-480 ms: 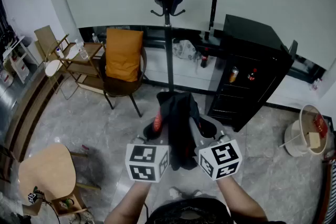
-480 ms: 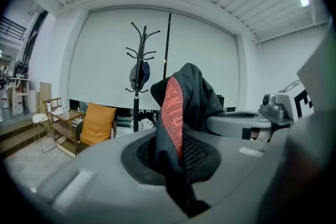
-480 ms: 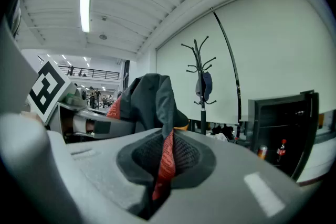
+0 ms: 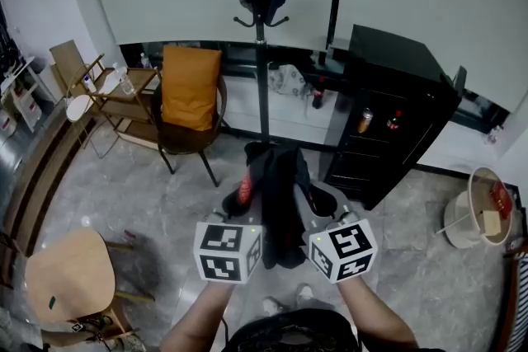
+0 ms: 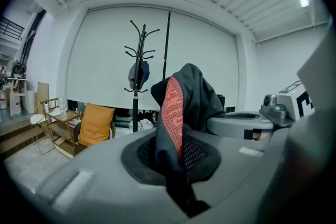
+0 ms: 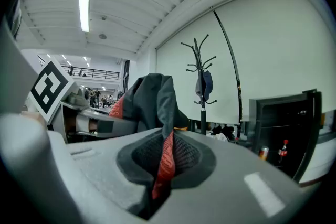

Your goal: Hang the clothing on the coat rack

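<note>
One coat rack (image 4: pixel 261 70), grey marbled floor (image 4: pixel 115 185)

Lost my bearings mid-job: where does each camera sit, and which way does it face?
Head view: on the head, steeply down; forearms, left gripper, right gripper, garment.
Left gripper view: along its jaws, clamped on garment, toward coat rack; right gripper at right.
Right gripper view: likewise, left gripper at left.
Shared: garment, coat rack.

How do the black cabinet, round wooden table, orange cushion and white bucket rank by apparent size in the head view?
1. black cabinet
2. round wooden table, though it sits nearer the camera, which may inflate it
3. orange cushion and white bucket: these look about alike, so I won't rank them.
</note>
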Demonstrator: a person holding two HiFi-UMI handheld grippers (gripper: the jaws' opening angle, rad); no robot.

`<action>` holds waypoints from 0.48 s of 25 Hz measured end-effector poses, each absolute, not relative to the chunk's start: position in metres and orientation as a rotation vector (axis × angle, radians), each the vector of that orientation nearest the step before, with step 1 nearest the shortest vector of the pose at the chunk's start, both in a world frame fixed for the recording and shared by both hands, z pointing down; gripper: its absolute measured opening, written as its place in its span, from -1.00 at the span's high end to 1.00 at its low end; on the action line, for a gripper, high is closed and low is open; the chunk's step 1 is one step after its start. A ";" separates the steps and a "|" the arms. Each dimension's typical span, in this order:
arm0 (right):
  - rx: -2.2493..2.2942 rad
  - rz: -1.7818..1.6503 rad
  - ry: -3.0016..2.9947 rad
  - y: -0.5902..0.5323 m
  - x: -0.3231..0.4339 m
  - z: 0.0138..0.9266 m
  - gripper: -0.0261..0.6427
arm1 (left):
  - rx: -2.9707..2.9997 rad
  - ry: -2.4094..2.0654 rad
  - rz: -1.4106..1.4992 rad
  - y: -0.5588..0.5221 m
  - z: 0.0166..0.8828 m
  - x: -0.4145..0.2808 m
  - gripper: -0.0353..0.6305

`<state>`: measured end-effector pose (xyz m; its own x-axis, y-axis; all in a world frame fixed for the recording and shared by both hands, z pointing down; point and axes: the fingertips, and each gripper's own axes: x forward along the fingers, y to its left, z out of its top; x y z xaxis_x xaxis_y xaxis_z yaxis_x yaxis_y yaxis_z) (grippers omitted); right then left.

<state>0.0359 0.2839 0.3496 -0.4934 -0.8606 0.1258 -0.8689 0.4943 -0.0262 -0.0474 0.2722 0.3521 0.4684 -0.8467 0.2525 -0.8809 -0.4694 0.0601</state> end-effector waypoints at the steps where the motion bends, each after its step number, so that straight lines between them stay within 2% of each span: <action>1: 1.527 0.131 -2.632 0.281 0.037 0.350 0.85 | 2.530 -1.508 0.278 0.270 0.353 -0.047 0.82; 12: 1.479 0.120 -2.676 0.242 0.040 0.352 0.85 | 2.504 -1.558 0.282 0.233 0.356 -0.043 0.82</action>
<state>0.0401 0.2416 0.3518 -0.5301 -0.8409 0.1091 -0.8473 0.5304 -0.0294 -0.0429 0.2327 0.3563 0.4332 -0.8650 0.2534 -0.8989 -0.4353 0.0509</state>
